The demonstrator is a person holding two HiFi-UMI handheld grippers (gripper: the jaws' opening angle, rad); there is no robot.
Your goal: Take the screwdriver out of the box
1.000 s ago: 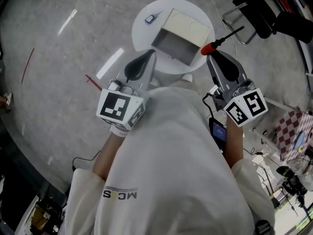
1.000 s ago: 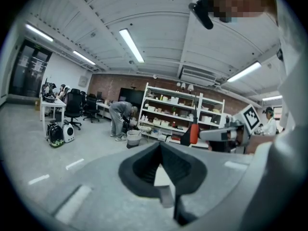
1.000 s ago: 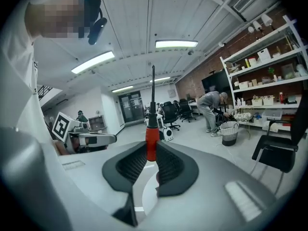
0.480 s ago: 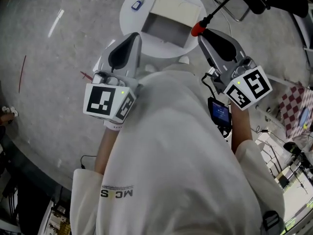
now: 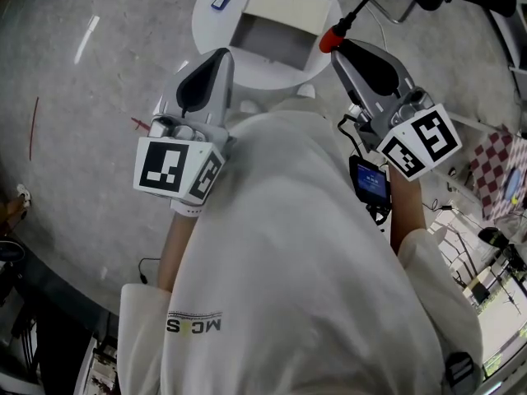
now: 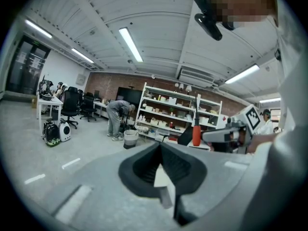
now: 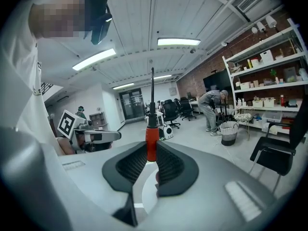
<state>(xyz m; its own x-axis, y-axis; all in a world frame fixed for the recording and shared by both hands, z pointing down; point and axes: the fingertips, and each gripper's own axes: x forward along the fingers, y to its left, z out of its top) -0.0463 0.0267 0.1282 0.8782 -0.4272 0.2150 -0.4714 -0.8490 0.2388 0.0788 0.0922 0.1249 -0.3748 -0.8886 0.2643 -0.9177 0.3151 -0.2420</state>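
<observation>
your right gripper [image 5: 336, 49] is clamped on the red handle of the screwdriver [image 5: 354, 13], right of centre at the top of the head view. its shaft points up and right, away from the open box [image 5: 276, 23] on the round table [image 5: 207, 25] to its left. your left gripper [image 5: 216, 58], closed on nothing, sits below the box.

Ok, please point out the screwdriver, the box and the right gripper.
screwdriver [image 7: 151, 141], right gripper view, on its red handle.
box [image 5: 288, 8], head view, on its pale open flap.
right gripper [image 5: 338, 49], head view, between its fingertips.
</observation>
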